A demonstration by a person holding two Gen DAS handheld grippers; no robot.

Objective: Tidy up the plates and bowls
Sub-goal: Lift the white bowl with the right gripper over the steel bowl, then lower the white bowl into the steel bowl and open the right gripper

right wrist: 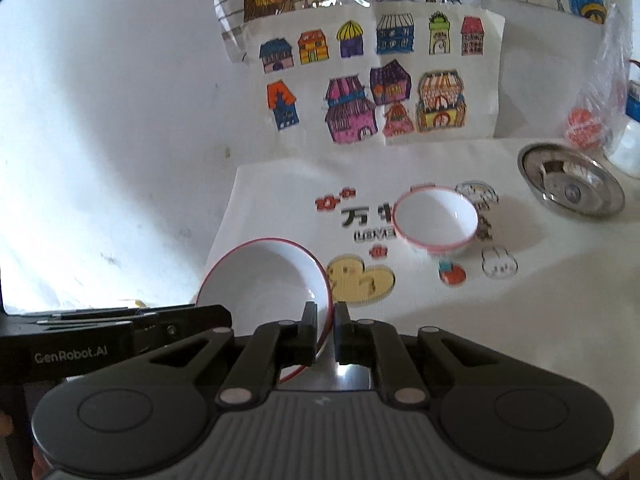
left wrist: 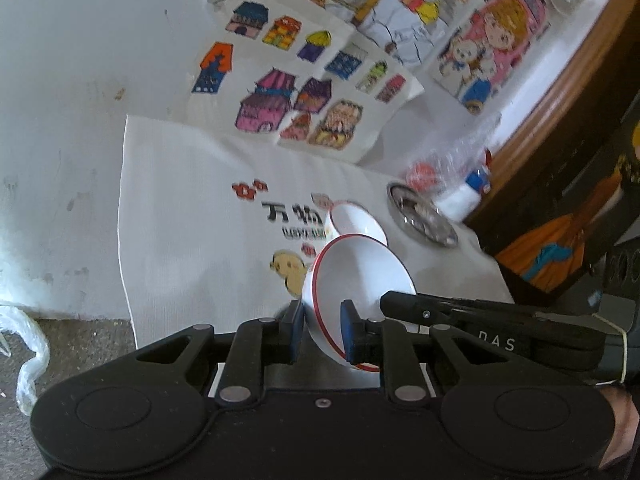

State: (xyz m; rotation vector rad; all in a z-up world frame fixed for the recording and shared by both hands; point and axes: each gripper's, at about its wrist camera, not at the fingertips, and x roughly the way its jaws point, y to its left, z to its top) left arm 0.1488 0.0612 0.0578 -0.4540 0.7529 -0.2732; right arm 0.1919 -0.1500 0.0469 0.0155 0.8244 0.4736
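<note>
A red-rimmed plate [right wrist: 264, 280] is pinched at opposite rim edges by both grippers' closed fingers, left gripper [left wrist: 320, 330] and right gripper [right wrist: 324, 332], lifted near the bowl [right wrist: 436, 220], apparently for stacking.

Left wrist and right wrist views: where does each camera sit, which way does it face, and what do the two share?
Left wrist: sits on the left gripper, looking forward and tilted over the cloth toward the drawings; the fingers straddle the rim of a red-rimmed bowl; the right gripper's body enters from the right.
Right wrist: sits on the right gripper, looking level at the same wall; the fingers straddle the bowl's rim; the left gripper's body shows at left.
Shared: that bowl, a second bowl, the steel dish.
</note>
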